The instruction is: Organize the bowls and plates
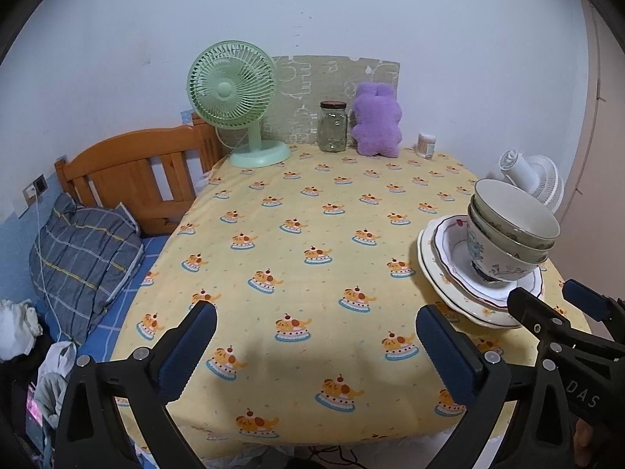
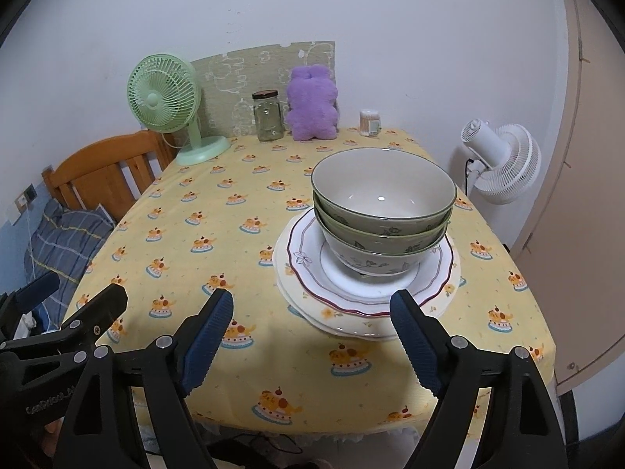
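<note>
Both jaws apart, empty. Right gripper (image 2: 312, 336) lower centre, facing bowls (image 2: 383, 211) nested on plates (image 2: 367, 297); left gripper (image 1: 316, 336) idle. Advice: grip top bowl rim squarely, lift straight.

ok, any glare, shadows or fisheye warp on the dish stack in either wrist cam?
Right wrist: small glare spot inside the top bowl, soft shadow on the tablecloth below the right gripper.
Left wrist: stack of plates sits near the edge, bowls look tilted from fisheye warp; shadow below the left gripper.
</note>
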